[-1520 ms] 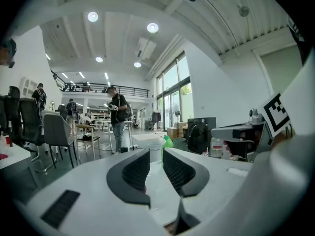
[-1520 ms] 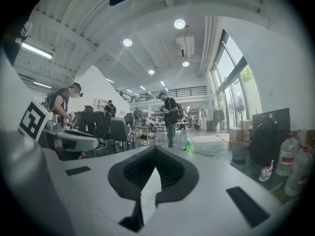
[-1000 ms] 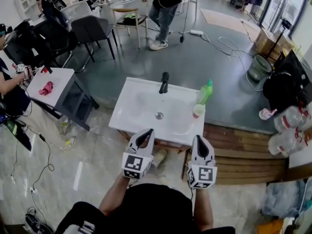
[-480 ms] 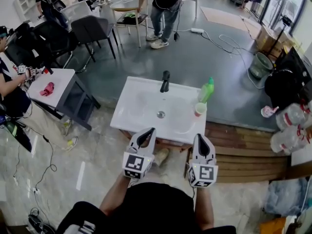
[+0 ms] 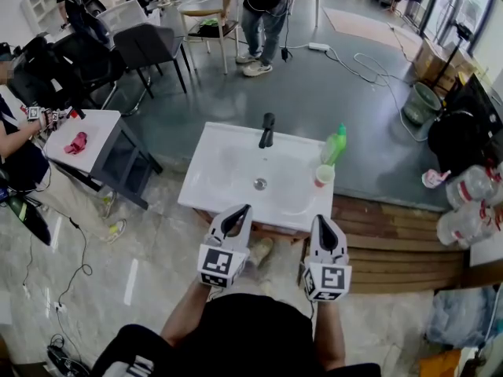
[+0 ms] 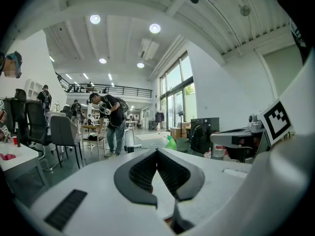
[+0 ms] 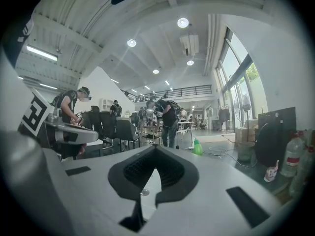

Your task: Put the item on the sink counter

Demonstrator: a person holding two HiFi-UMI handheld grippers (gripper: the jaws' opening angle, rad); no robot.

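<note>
sink counter [image 5: 206, 181], white and rectangular, stands on pale glossy tiles [image 5: 141, 234] beside a wooden step [image 5: 393, 250], with a black faucet [image 5: 268, 129] at its back. a green plastic bottle [image 5: 334, 145] and a small pink cup [image 5: 321, 176] stand at its right edge. left gripper [image 5: 238, 210] and right gripper [image 5: 321, 221], jaws pressed together and empty, hover before its near edge.

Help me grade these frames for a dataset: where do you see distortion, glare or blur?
Head view: barrel distortion bows straight edges, but the white sink is sharp and evenly lit. Left gripper view: strong fisheye with a black rim, ceiling lamps blown out, the left gripper soft up close. Right gripper view: same fisheye and rim, the right gripper soft too.
</note>
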